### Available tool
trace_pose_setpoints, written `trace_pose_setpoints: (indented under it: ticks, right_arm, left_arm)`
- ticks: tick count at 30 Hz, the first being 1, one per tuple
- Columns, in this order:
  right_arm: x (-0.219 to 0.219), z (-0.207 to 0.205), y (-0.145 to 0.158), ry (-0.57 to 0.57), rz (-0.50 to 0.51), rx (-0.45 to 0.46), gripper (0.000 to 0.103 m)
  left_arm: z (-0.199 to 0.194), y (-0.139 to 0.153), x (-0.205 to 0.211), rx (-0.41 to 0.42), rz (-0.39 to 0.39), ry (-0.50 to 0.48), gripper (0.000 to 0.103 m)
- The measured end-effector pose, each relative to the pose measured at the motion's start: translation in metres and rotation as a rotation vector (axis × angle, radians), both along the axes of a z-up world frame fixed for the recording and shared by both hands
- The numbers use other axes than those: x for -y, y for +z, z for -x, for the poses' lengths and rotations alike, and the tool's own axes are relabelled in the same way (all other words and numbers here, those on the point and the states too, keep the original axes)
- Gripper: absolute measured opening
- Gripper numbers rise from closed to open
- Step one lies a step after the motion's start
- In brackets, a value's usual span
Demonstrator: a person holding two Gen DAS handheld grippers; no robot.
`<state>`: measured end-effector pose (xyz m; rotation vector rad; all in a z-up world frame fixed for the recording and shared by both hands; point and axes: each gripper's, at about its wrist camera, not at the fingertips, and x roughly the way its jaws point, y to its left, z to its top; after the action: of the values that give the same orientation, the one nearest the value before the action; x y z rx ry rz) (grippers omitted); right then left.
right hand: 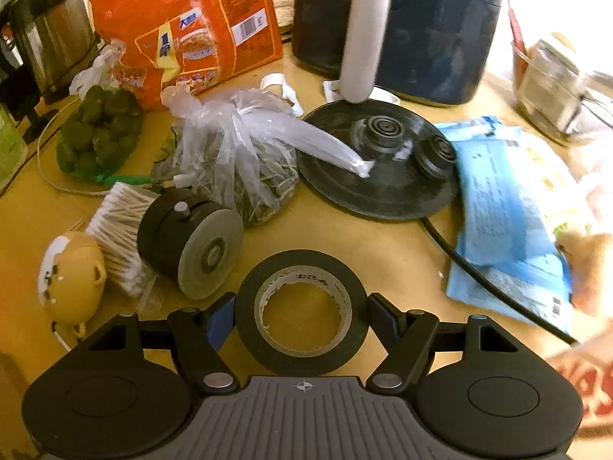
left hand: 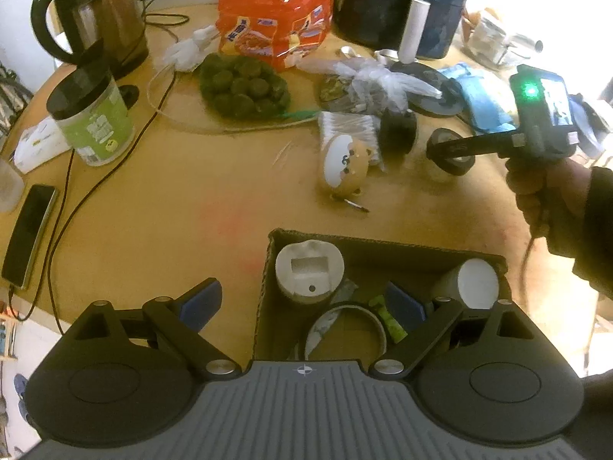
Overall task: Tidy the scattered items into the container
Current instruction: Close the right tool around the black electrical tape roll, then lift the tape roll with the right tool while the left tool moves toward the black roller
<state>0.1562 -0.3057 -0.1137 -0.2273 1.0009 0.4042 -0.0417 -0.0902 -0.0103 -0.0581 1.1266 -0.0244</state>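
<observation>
Black tape roll (right hand: pixel 302 310) lies flat on the table between the fingers of the right gripper (right hand: pixel 302 316), whose pads stand at its outer edge on both sides (whether they already press, I cannot tell). For a sound grip, close squarely across the widest part, so the roll cannot pivot, then lift straight up clear of the grey-faced wheel (right hand: pixel 191 237) just beside it. Further out, the cardboard box (left hand: pixel 383 247) waits below the left gripper (left hand: pixel 304 303), jaws apart and empty. Carry the roll over its rim and release low inside.
</observation>
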Motion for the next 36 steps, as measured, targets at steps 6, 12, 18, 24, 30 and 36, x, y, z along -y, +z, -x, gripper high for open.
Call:
trace_pose_setpoints:
  ticks: [6,12,18,24,30,36]
  right_arm:
    - [0.013,0.020,0.018,-0.052,-0.025,-0.011,0.075]
    - [0.024,0.046,0.040,-0.121,-0.069,-0.028,0.075]
    - [0.031,0.075,0.063,-0.181,-0.117,-0.046,0.075]
    - [0.039,0.101,0.077,-0.232,-0.133,-0.047,0.075]
    - [0.044,0.125,0.088,-0.282,-0.151,-0.043,0.075]
    - [0.048,0.142,0.093,-0.335,-0.154,-0.037,0.075]
  left_arm:
    - [-0.008,0.003,0.006,0.017,0.017,-0.067,0.094]
    - [-0.021,0.005,0.015,0.036,0.026,-0.152,0.093]
    - [-0.043,0.004,0.025,0.060,0.021,-0.238,0.093]
    - [-0.065,0.007,0.032,0.099,0.002,-0.307,0.093]
    - [-0.087,0.005,0.043,0.122,-0.007,-0.347,0.093]
    - [-0.111,-0.005,0.057,0.113,0.003,-0.365,0.093]
